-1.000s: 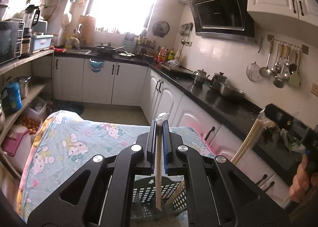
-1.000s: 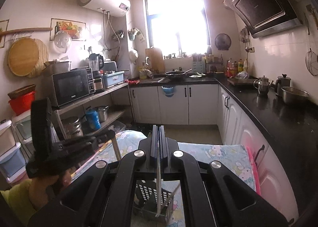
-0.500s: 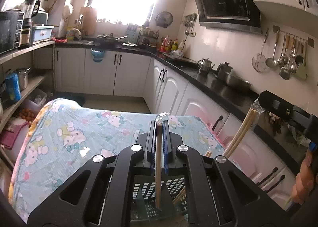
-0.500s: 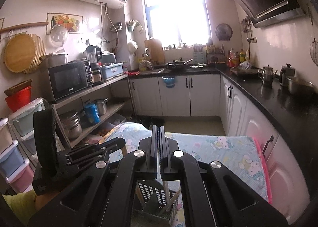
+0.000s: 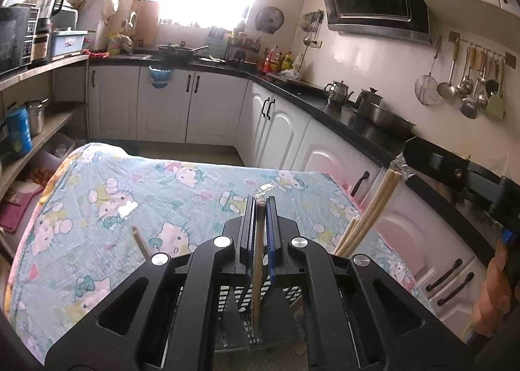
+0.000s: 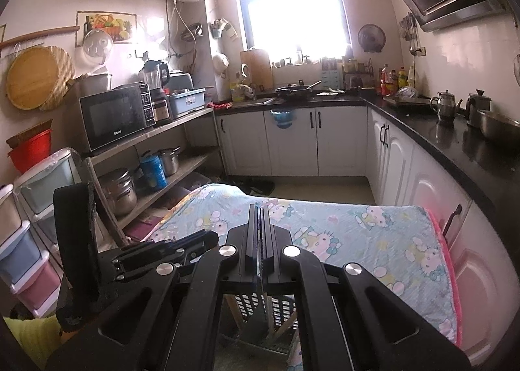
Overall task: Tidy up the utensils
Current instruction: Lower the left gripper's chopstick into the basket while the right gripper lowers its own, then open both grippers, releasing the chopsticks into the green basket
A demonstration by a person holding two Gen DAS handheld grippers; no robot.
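Your left tool [image 5: 259, 208] clamps one chopstick [image 5: 257, 273] upright, tip down in the basket [image 5: 286, 298]; your right tool [image 6: 259, 213] clamps two chopsticks [image 5: 373, 208] slanting.

Daylight floods through the window [image 6: 294, 10], blowing it out to white glare. Fisheye edges curve and darken; focus stays sharp.

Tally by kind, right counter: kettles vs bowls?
Kettles: 2
Bowl: 1
Total: 3
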